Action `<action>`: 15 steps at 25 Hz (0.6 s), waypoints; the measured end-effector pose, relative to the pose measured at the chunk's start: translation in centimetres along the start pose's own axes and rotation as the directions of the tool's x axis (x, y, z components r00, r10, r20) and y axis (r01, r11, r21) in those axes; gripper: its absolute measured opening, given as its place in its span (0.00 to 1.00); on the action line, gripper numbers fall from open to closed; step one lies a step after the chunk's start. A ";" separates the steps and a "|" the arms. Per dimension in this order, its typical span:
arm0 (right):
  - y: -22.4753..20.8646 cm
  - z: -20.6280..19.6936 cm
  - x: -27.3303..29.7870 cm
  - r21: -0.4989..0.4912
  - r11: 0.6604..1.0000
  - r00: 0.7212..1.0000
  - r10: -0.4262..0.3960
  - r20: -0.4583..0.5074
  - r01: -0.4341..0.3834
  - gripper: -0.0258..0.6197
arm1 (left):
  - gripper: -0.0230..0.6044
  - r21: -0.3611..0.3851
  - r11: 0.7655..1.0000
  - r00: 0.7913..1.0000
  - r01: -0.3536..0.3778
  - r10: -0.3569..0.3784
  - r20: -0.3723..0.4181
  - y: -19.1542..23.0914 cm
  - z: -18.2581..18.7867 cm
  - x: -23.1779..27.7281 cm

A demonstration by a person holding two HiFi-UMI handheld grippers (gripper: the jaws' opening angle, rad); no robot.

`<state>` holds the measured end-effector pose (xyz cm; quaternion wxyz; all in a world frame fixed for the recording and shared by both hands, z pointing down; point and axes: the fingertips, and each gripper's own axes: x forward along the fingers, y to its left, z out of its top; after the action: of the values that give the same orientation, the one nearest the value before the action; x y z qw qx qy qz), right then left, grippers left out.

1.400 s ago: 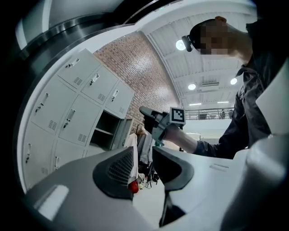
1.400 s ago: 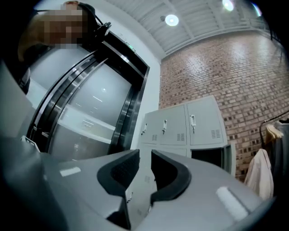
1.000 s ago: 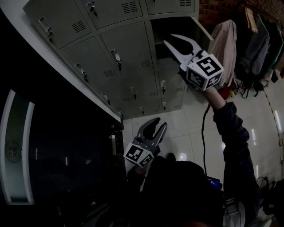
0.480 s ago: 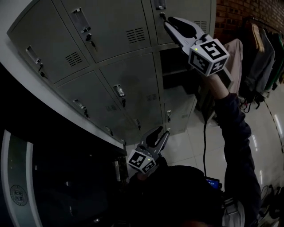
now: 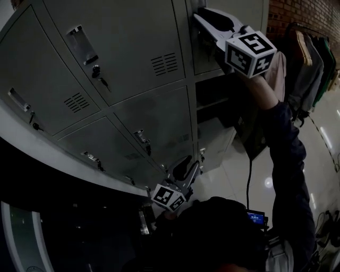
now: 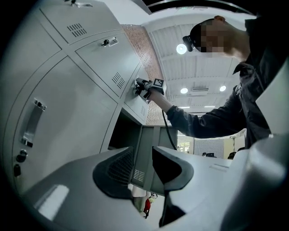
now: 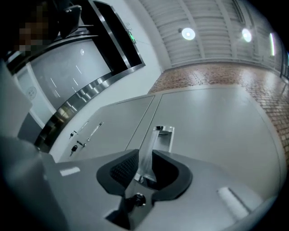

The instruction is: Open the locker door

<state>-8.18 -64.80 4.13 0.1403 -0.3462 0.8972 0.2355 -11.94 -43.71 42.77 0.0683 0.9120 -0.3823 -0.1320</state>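
Note:
The grey locker door (image 5: 208,56) at the top of the right column is closed. Its upright metal handle (image 7: 152,146) stands between the jaws of my right gripper (image 7: 145,164), which is raised to it (image 5: 199,13). Those jaws are opening and their pads are not clamping the handle. In the left gripper view the right gripper (image 6: 138,86) shows against the same door. My left gripper (image 5: 189,163) hangs low by the lower lockers, open with nothing between its jaws (image 6: 143,166).
Right below the gripped door a locker compartment (image 5: 212,98) stands open, its door (image 6: 149,149) swung out. Other closed doors have keys in their locks (image 5: 97,73). Clothes hang on a rack (image 5: 311,58) at the right before a brick wall (image 5: 297,13). A cable (image 5: 249,178) dangles from the right arm.
The right gripper rose from in front of the open compartment to the door above and put its jaws around the handle. The view tilted up. The left gripper stayed low.

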 end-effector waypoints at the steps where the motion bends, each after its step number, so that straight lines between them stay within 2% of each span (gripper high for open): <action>1: 0.1 0.1 0.2 0.017 1.000 1.000 0.001 -0.018 0.000 0.19 | 0.24 -0.007 1.000 1.000 0.007 -0.007 -0.001 0.2 -0.1 0.2; 4: -0.1 0.1 0.5 0.059 0.998 0.997 -0.026 -0.068 0.030 0.15 | 0.24 -0.024 0.999 1.000 0.025 -0.025 -0.007 0.5 -0.6 0.7; 8: -0.2 0.1 0.7 0.037 0.997 0.991 -0.058 -0.120 0.063 0.13 | 0.24 -0.036 0.998 0.999 0.052 -0.052 -0.011 0.1 -0.9 1.6; 10: -0.2 0.1 0.6 0.045 0.997 0.991 -0.063 -0.119 0.069 0.14 | 0.24 -0.042 0.997 0.998 0.067 -0.068 -0.018 -0.5 -1.2 1.9; 13: -0.5 0.2 -0.2 0.094 0.994 0.995 -0.055 -0.085 0.063 0.09 | 0.24 -0.046 0.995 0.996 0.090 -0.091 -0.024 -1.5 -1.6 2.1; 15: 0.0 0.9 -1.4 0.096 0.995 0.998 -0.018 -0.052 0.023 0.06 | 0.24 -0.049 0.995 0.995 0.091 -0.092 -0.028 -2.1 -1.8 2.0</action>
<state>-7.11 -63.59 3.90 0.1363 -0.3541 0.9073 0.1812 -8.63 -43.65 43.66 0.0896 0.9285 -0.3359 -0.1302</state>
